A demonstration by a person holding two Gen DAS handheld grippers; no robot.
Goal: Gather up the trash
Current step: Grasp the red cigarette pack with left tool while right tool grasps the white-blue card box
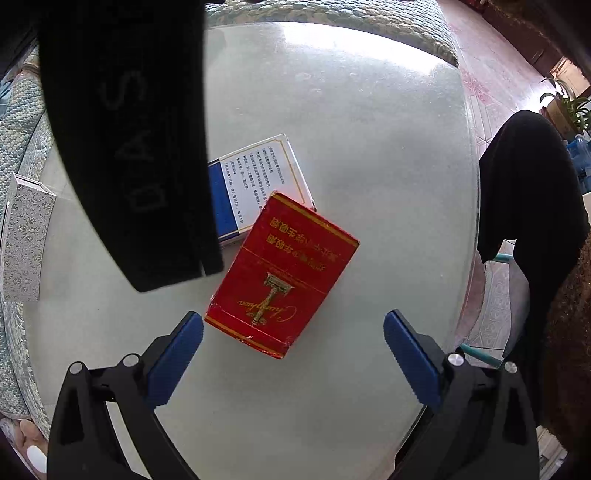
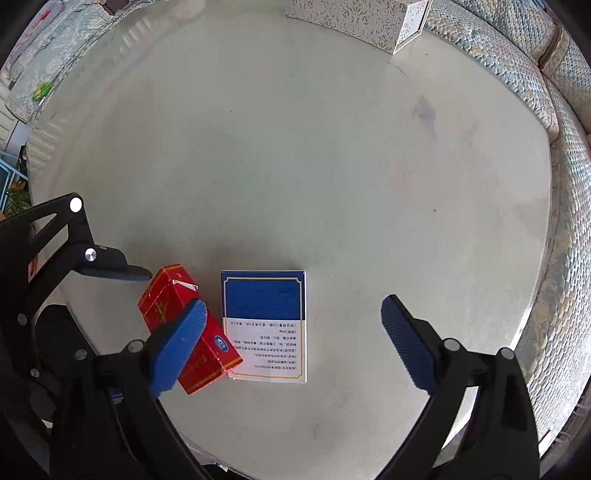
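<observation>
A red cigarette pack lies flat on the pale round table, partly over a blue-and-white box. My left gripper is open and hovers just above the red pack's near end, its blue pads on either side. The right gripper's black arm crosses the upper left of that view and hides part of the blue box. In the right wrist view the blue-and-white box lies between my open right gripper's fingers, with the red pack partly behind the left pad.
A grey patterned box stands at the table's far edge, also in the left wrist view. A woven blue-green sofa wraps around the table. A black cloth hangs at the table's right edge. Tiled floor and a potted plant lie beyond.
</observation>
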